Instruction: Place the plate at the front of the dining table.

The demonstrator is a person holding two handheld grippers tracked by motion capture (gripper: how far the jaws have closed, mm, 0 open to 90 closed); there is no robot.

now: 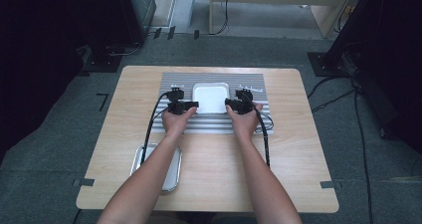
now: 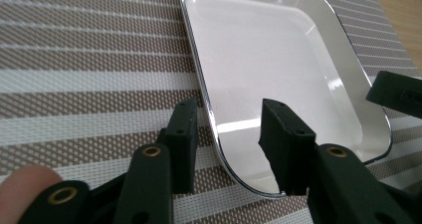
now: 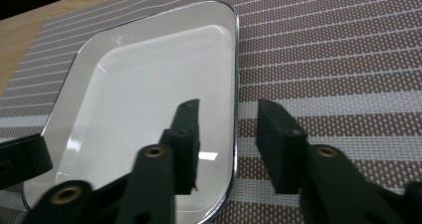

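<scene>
A white, shiny square tray [image 1: 211,97] lies on a striped placemat [image 1: 251,82] in the middle of the table. My left gripper [image 1: 192,104] is at the tray's near left corner and my right gripper [image 1: 229,103] at its near right corner. In the left gripper view the jaws of the left gripper [image 2: 229,122] stand apart astride the tray's rim [image 2: 211,119], with gaps on both sides. The right gripper [image 3: 226,122] straddles the opposite rim [image 3: 235,109] the same way, pads off it. Both are open.
A second, metal tray [image 1: 172,176] sits near the table's front left edge, partly under the left forearm. Wooden tabletop [image 1: 298,159] surrounds the mat. Cables trail from both grippers toward the person.
</scene>
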